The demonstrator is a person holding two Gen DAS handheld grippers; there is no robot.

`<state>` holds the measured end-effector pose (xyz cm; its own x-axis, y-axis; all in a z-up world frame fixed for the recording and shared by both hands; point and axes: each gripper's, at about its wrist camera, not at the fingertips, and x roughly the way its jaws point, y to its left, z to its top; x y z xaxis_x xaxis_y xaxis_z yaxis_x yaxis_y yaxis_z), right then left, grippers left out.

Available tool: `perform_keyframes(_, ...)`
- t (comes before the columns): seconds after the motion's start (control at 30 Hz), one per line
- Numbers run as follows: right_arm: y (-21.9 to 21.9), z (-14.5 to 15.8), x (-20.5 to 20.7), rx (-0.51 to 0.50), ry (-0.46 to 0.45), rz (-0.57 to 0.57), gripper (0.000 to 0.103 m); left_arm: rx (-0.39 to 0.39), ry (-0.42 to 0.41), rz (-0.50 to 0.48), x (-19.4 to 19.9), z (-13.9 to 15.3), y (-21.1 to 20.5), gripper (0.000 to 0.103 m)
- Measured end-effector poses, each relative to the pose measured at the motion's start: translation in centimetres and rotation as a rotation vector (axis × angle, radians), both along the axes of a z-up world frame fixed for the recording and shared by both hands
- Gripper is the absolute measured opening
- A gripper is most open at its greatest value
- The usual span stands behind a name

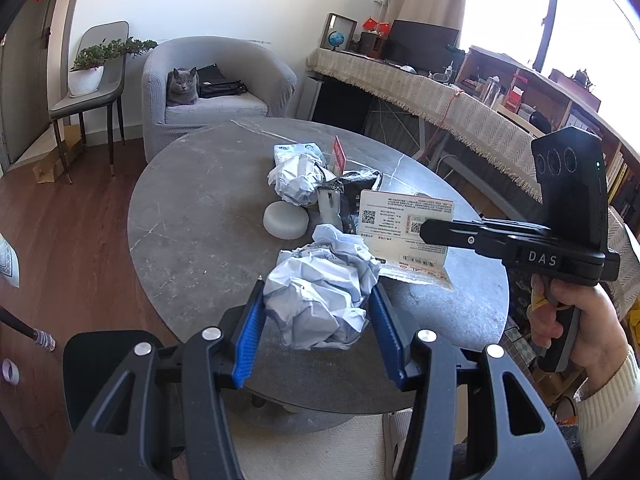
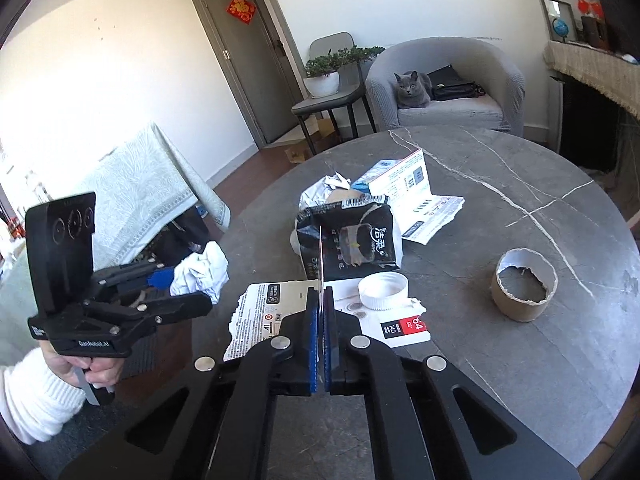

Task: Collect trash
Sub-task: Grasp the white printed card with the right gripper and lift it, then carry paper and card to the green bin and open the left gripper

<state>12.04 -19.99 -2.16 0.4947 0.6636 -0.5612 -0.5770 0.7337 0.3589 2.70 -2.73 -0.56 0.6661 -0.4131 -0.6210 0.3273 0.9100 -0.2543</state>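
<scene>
Left hand-held gripper [image 1: 316,320] clamping crinkled paper ball [image 1: 320,300], right hand-held gripper [image 2: 320,320] pinching flat glossy card [image 2: 321,256]

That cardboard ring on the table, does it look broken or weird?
Yes. The cardboard ring stands on the table, apart from the other trash, and its white top rim is torn and jagged.
</scene>
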Motion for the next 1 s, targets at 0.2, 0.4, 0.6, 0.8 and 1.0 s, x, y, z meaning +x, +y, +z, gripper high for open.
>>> perform_keyframes(0.2,-0.9,0.2,0.3,0.162,0.082,-0.023,0.001,0.004,-0.005,0.009,-0.7,0.2,0.2,0.054)
perform_keyframes(0.4,-1.2,1.4,0.0,0.216,0.110,-0.060,0.001,0.005,-0.012,0.034,-0.7,0.6,1.0,0.054)
perform_keyframes(0.6,-0.9,2.1,0.1,0.198,0.126,-0.104,0.001,0.001,-0.027,0.053,-0.9,1.1,1.8,0.054)
perform_keyframes(0.8,1.7,2.8,-0.2,0.191,0.075,-0.049,0.001,0.008,-0.041,0.102,-1.4,1.3,3.6,0.054)
perform_keyframes(1.0,6.0,3.2,-0.5,0.148,0.038,0.011,0.001,0.030,-0.051,0.204,-1.9,1.4,7.1,0.054)
